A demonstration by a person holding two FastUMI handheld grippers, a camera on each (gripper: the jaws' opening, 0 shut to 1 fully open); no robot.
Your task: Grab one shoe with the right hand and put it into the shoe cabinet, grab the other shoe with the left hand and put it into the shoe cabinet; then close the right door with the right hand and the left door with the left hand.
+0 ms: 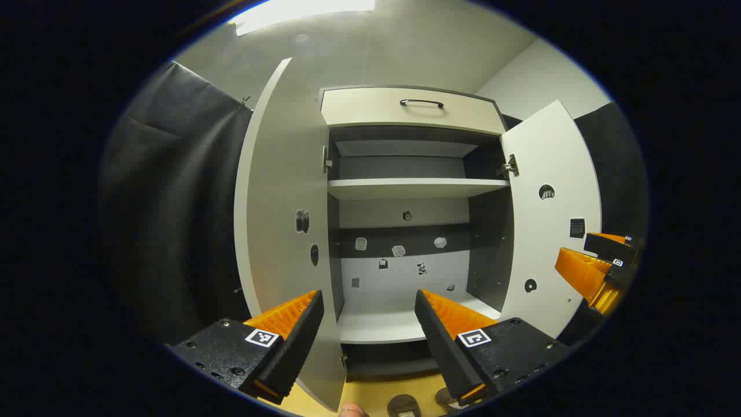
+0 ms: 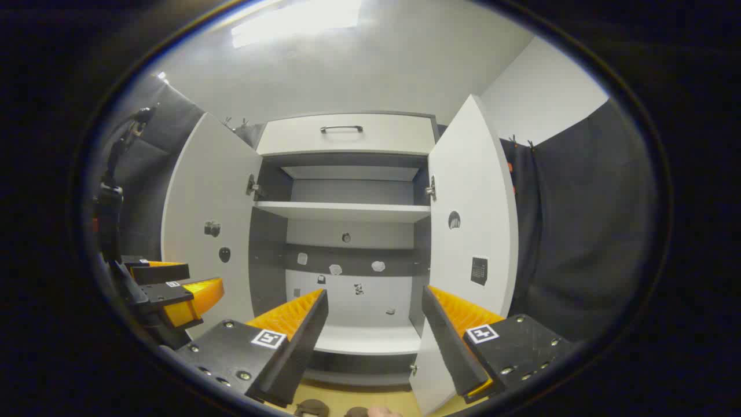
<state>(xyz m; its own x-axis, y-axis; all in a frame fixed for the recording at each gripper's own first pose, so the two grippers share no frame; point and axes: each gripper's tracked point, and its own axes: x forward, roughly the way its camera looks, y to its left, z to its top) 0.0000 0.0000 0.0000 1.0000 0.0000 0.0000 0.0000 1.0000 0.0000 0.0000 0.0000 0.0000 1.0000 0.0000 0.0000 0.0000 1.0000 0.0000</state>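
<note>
White shoe cabinet (image 1: 405, 191) doors open, shelves bare; wooden floor (image 1: 370, 394).

Shoe cabinet (image 1: 405, 191) mouth unobstructed between both swung-wide doors, shelves bare.

The shoe cabinet (image 2: 347, 134) has off-white doors and drawer front, a dark grey interior and white shelves (the back panel runs in white and grey bands, dotted with small stickers). The floor (image 1: 370, 394) is yellowish wood.

We see just the tops of two shoes (image 1: 403, 405), cut off at the bottom edge.
</note>
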